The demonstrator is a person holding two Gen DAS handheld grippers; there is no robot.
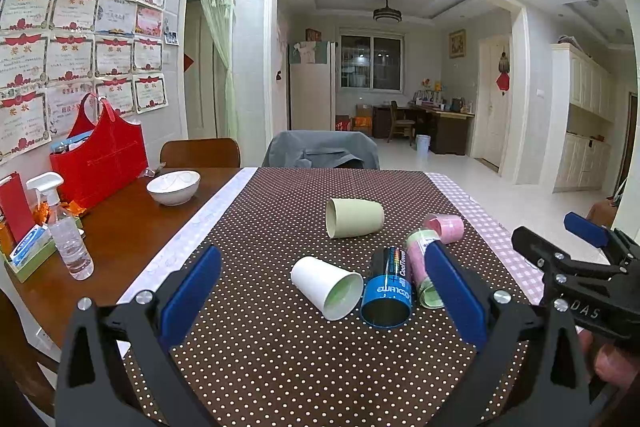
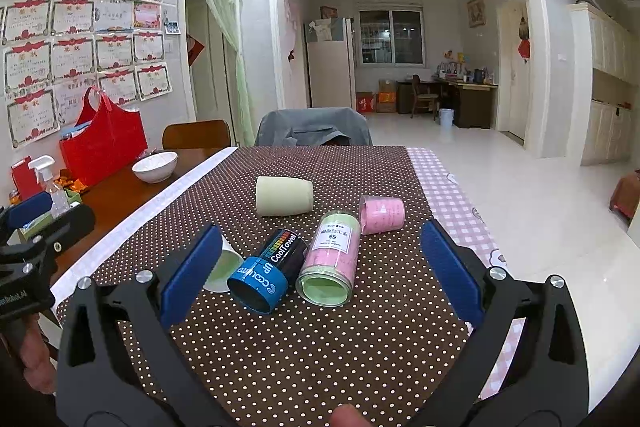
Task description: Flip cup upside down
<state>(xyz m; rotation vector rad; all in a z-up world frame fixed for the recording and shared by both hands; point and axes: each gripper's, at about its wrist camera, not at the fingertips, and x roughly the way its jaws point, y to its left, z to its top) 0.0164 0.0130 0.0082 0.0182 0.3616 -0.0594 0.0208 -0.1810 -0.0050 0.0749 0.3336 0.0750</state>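
While both grippers hover low over the near edge of the table, five containers lie on their sides on the dotted cloth.

Left gripper (image 1: 320, 291): jaws spread wide, nothing between the blue pads; the white cup lies just ahead of it.
Right gripper (image 2: 320, 267): jaws spread wide, holding nothing; the blue can and the clear jar lie ahead between the pads.
White cup (image 1: 326, 287): on its side at the centre of the left view, mouth toward 5 o'clock, green inside; its rim is just beside the blue can. In the right view it is mostly hidden behind the left pad.
Blue can (image 1: 387, 291): on its side at 3 o'clock from the white cup, open end toward the camera.
Clear jar (image 2: 330, 263): on its side with pink and green contents, just beside the blue can at 3 o'clock.
Pink cup (image 2: 381, 214): on its side at 1 o'clock from the jar, near its far end.
Green cup (image 1: 354, 217): on its side at 12 o'clock from the white cup, well apart from it.
Dotted cloth (image 1: 280, 347): brown with white dots, under all five.
White bowl (image 1: 173, 187): upright on bare wood at 10 o'clock.
Spray bottle (image 1: 66, 231): upright at 9 o'clock.
Red bag (image 1: 100, 155): upright by the wall behind the bowl.
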